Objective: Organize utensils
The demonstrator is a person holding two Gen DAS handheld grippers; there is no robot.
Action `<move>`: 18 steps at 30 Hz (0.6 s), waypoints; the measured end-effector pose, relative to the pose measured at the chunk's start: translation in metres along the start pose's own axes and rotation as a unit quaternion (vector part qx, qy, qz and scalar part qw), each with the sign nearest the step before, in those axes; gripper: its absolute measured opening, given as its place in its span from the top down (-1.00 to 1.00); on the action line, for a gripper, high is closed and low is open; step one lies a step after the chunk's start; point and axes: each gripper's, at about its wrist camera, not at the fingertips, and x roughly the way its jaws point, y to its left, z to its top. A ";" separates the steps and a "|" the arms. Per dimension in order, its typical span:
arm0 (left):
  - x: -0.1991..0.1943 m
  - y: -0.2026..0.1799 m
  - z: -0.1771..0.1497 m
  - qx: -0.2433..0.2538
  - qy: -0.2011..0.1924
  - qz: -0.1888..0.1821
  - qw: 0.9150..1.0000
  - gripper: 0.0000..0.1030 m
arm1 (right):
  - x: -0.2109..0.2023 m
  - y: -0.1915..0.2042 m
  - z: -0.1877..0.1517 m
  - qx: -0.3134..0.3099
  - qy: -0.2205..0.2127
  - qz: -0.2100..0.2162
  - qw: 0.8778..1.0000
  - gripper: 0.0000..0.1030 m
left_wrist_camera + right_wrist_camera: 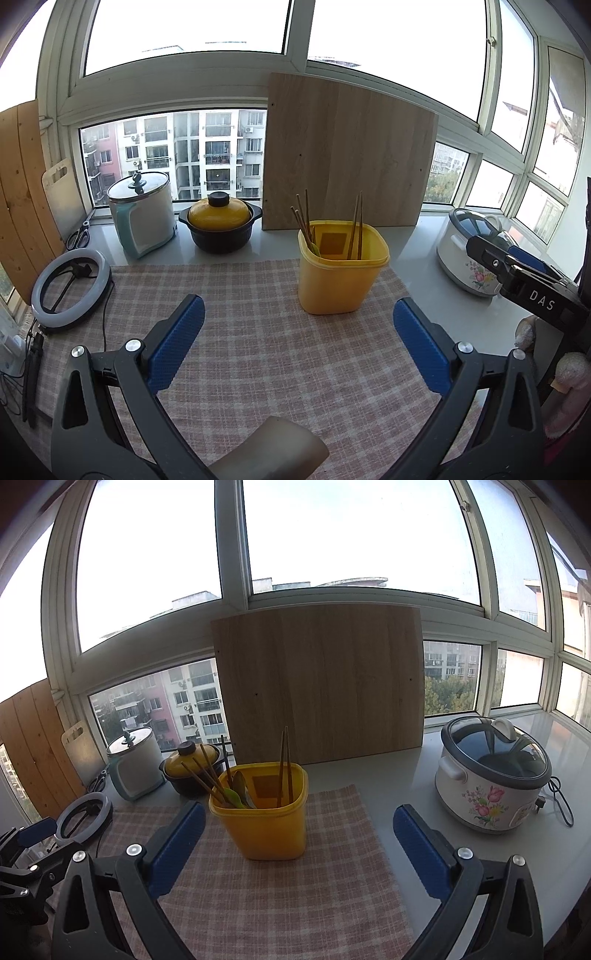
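Taking the yellow bin (341, 269) as the mark: far to its left a ring light (70, 290) lies at the edge of the checked cloth (258, 369). Behind that, left of the bin, stand a white kettle (142, 218) and a yellow-lidded pot (220, 221). The left gripper (299, 325) hangs over the cloth in front of the bin, fingers spread wide and holding nothing. The bin stands upright on the cloth and holds chopsticks (355, 227) and a green spoon (232, 796). A wooden board (347, 155) leans on the window behind it. The right gripper (299, 830), in front of the bin, is likewise spread and empty. Right of the bin, off the cloth, sits a flowered cooker (491, 779).
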 end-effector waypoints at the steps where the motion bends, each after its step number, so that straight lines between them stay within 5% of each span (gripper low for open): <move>1: 0.000 0.000 0.000 0.000 0.000 0.000 1.000 -1.00 | 0.000 0.000 0.000 0.000 0.000 0.000 1.000 -1.00; 18: 0.002 0.007 -0.005 -0.003 -0.002 0.018 1.000 -1.00 | 0.005 0.003 -0.004 -0.001 0.010 0.005 1.000 -1.00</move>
